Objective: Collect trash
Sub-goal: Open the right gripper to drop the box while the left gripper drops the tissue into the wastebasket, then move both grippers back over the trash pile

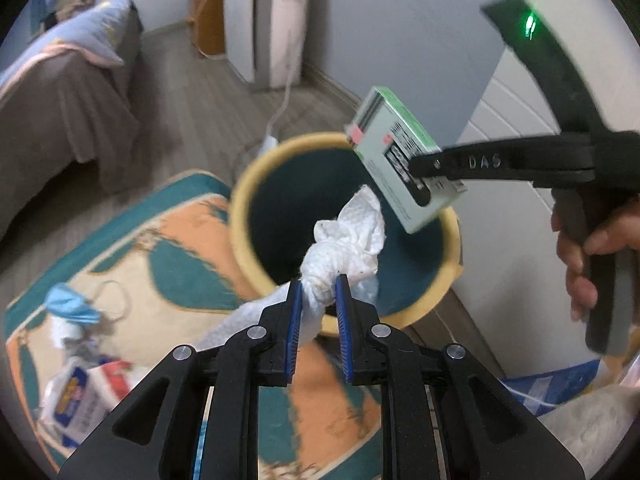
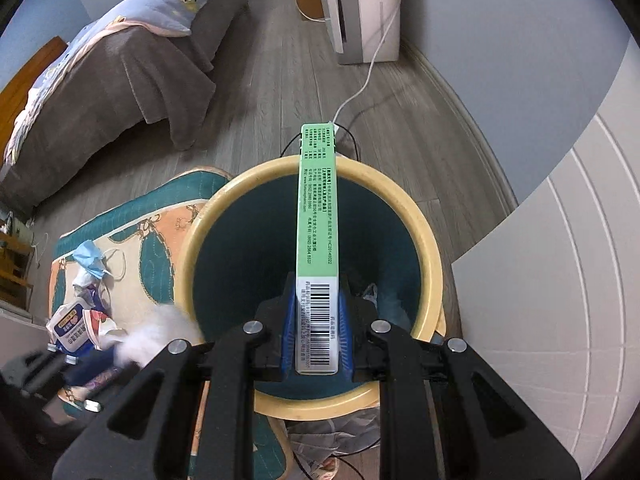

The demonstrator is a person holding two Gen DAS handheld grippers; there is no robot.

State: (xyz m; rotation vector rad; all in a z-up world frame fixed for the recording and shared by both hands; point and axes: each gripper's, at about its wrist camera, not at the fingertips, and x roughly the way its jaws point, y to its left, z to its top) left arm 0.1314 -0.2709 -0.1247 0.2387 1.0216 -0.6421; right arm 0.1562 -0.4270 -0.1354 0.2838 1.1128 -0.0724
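While both tools carry a load over the bin, the items stand as follows. Left gripper point(image 1: 319, 300): blue pads pinched on a twisted white paper towel point(image 1: 344, 248), lower centre of the left wrist view, the wad reaching up over the near rim of the waste bin point(image 1: 240, 200). Right gripper point(image 2: 317, 320): pads pressed on the barcode end of a green carton point(image 2: 317, 208), centre of the right wrist view, the carton pointing away across the mouth of the bin point(image 2: 430, 264); in the left wrist view the same carton point(image 1: 394, 152) hangs at centre right, over the far rim. Bin: yellow rim, dark teal interior, standing partly on a teal and orange rug point(image 2: 160, 216). Loose trash on the rug, lower left of both views: a blue face mask point(image 2: 91, 258) and a blue-and-white wrapper point(image 2: 76, 330). Upper left: bed with grey cover point(image 2: 120, 92). Upper centre: white appliance point(image 2: 364, 8) with a white cable point(image 2: 372, 68) trailing over the wood floor.
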